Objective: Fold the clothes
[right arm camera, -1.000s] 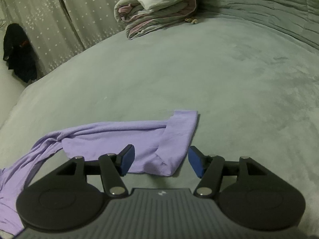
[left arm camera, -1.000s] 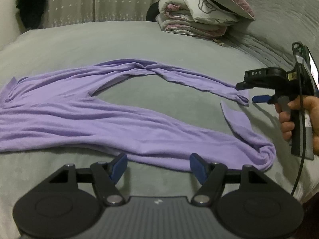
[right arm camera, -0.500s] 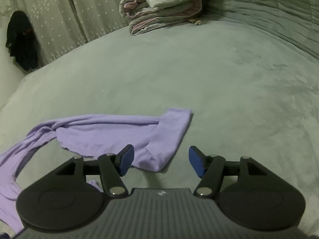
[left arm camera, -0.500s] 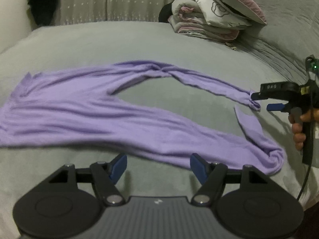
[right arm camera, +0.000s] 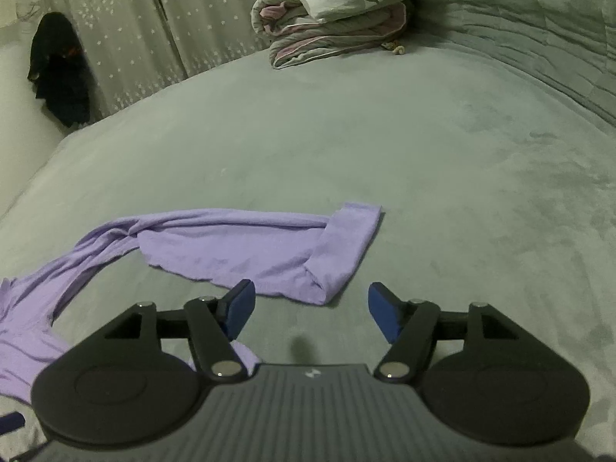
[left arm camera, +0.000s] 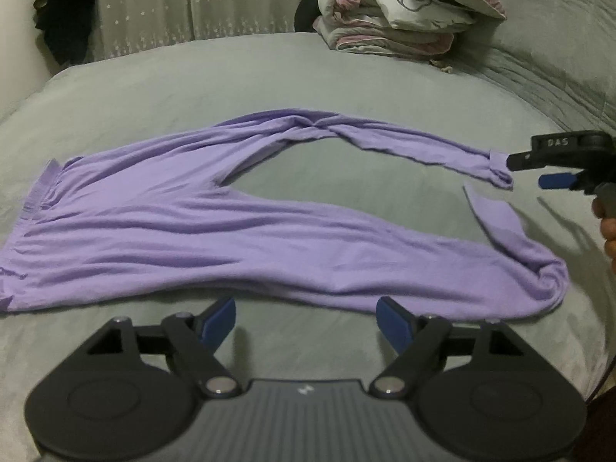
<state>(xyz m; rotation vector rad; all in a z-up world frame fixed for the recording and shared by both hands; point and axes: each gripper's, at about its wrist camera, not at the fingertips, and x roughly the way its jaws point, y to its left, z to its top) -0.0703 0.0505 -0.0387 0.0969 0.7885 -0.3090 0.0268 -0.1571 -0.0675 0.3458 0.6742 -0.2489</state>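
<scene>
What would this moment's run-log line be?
stage: pre-grasp | garment: purple pants flat on bed, unfolded | left gripper: open, opening, empty | right gripper: open, opening, empty, by leg cuff

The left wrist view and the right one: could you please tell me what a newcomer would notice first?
A pair of thin lilac knit trousers lies spread across the grey plush bedcover, legs splayed, the near cuff doubled back. At the bed's far end sits a stack of folded white-and-pink quilts. Both open claws, left and right, hover at the fabric's near edge, gripping nothing.

trousers (left arm camera: 238, 231) spread across bed (left arm camera: 346, 73) — folded bedding (left arm camera: 400, 19) behind, far corner
</scene>
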